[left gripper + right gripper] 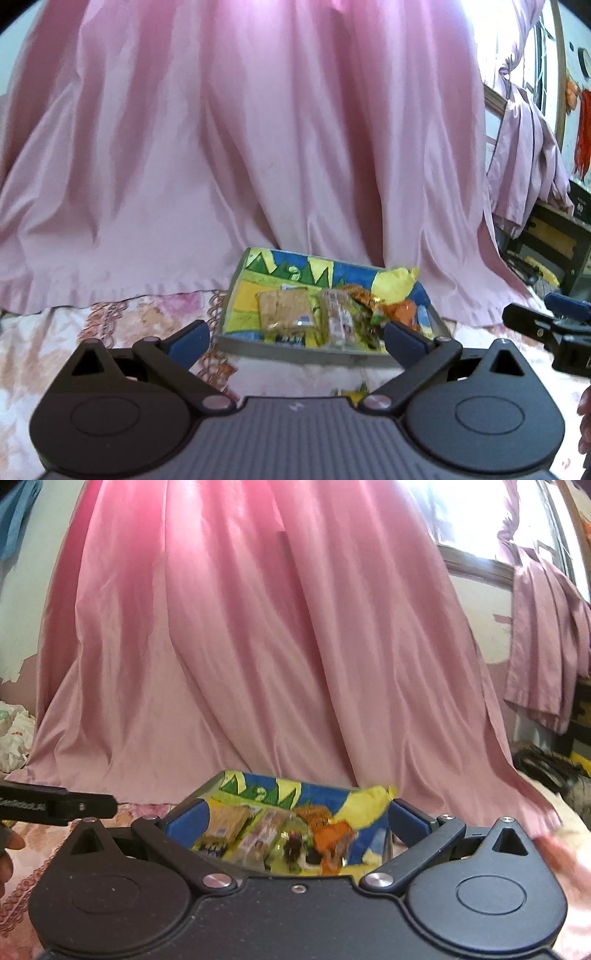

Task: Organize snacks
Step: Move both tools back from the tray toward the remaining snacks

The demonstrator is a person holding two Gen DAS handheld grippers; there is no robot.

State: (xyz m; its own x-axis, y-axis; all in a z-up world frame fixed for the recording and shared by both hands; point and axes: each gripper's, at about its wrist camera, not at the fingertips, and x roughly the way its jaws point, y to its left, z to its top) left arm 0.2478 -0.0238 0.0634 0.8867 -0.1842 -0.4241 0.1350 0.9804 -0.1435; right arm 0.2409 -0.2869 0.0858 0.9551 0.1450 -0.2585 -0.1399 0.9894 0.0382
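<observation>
A pink curtain (pixel 258 147) fills the far side of both views, hanging down to a floral bedsheet (pixel 110 325). On the sheet, in front of the curtain's hem, sits a tray (pixel 236 291) with a bright yellow, green and blue lining. The snacks lie together in the tray: a tan packet (pixel 284 310) at the left, a clear wrapped pack (pixel 338 321) just right of it, then an orange packet (pixel 404 308) and a yellow bag (pixel 393 282) at the far right corner. The left gripper (pixel 295 338) hovers near the tray's near edge, its jaws spread wide and empty. The right gripper (pixel 295 821) hangs over the tray's near side, jaws likewise wide, gripping nothing.
</observation>
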